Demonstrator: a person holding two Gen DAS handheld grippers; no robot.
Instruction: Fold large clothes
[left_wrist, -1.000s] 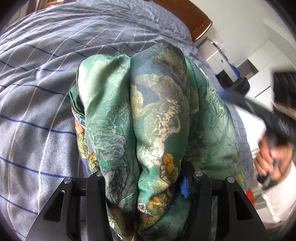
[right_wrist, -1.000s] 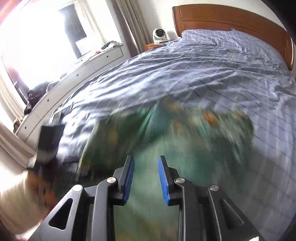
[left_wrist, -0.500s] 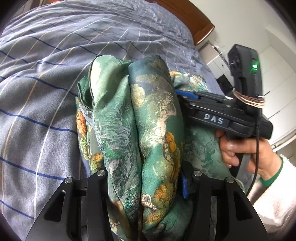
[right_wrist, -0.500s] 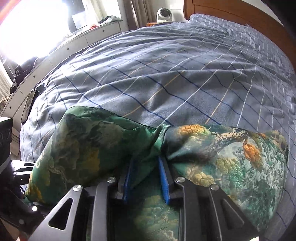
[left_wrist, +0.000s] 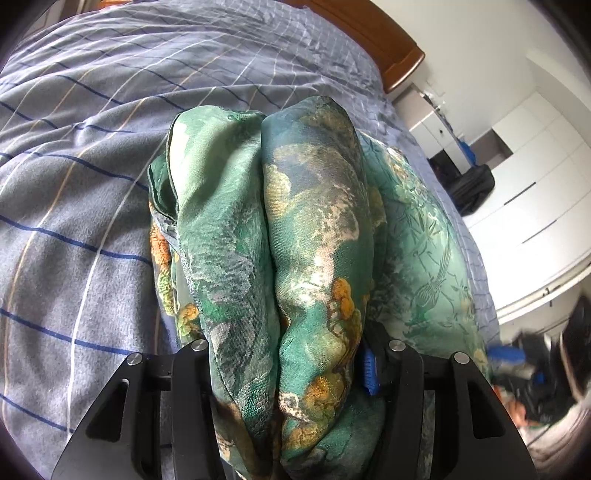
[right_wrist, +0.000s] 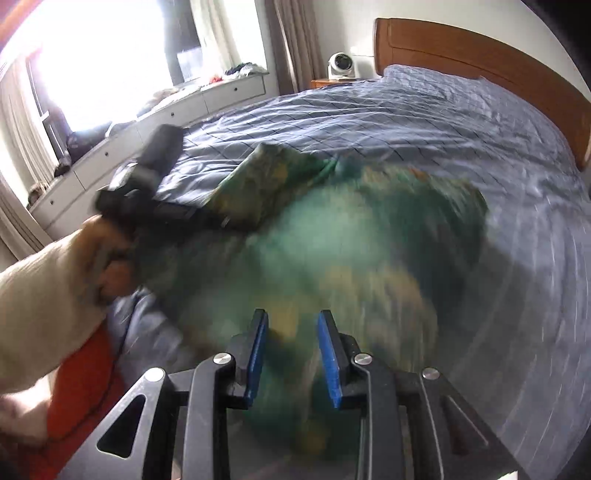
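A green floral garment lies bunched on the bed. My left gripper is shut on a thick fold of it, which fills the gap between the jaws. In the right wrist view the garment is blurred by motion. My right gripper is open and empty, above the near edge of the cloth. The left gripper shows there too at the garment's left end, held by a hand in a cream sleeve.
The bed has a grey-blue checked cover and a wooden headboard. White drawers run under the window at left. A white wardrobe and a dark bag stand right of the bed.
My right gripper has let go of the garment, opened and pulled back away from the cloth. My left gripper keeps its hold on the fold.
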